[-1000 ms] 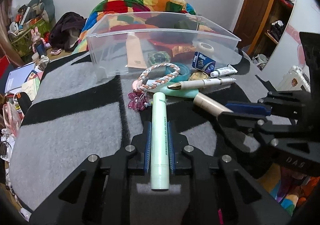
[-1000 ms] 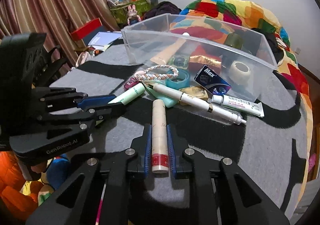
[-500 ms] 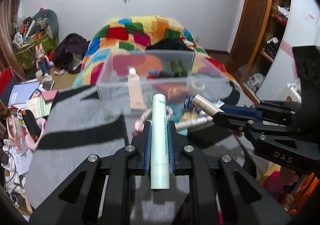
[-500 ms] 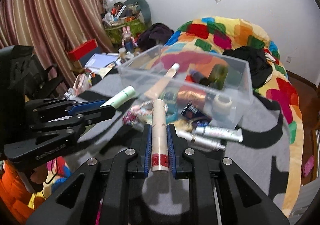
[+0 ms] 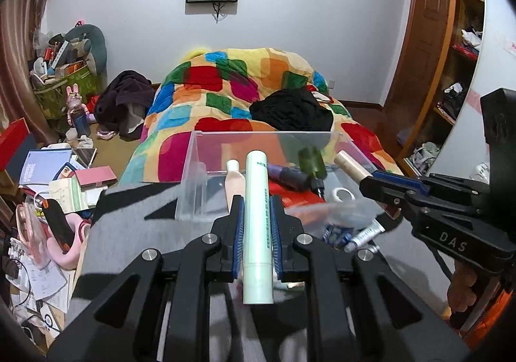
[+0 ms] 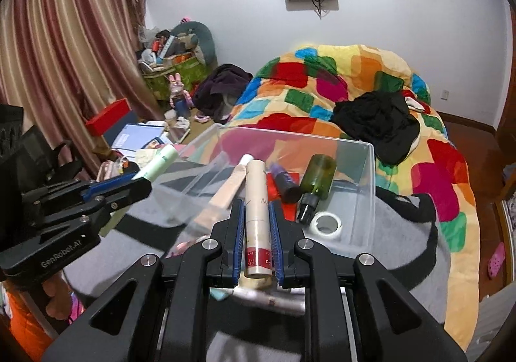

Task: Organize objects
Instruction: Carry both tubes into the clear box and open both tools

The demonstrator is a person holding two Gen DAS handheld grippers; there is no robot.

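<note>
Tubes were what I carried: the left gripper (image 5: 257, 226) clamped a pale green tube (image 5: 257, 226) mid-length, the right gripper (image 6: 257, 226) a beige tube (image 6: 256, 220), both above the clear bin's (image 6: 371, 175) near rim. They looked light, stiff and smooth, so I judged mid-body grips safest against slipping.

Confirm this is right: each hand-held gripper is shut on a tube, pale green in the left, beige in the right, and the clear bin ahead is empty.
Wrong on the bin: the right wrist view shows the clear bin already holds a green bottle and tape roll. The left hand-held gripper grips the pale green tube, the right hand-held gripper the beige tube.
</note>
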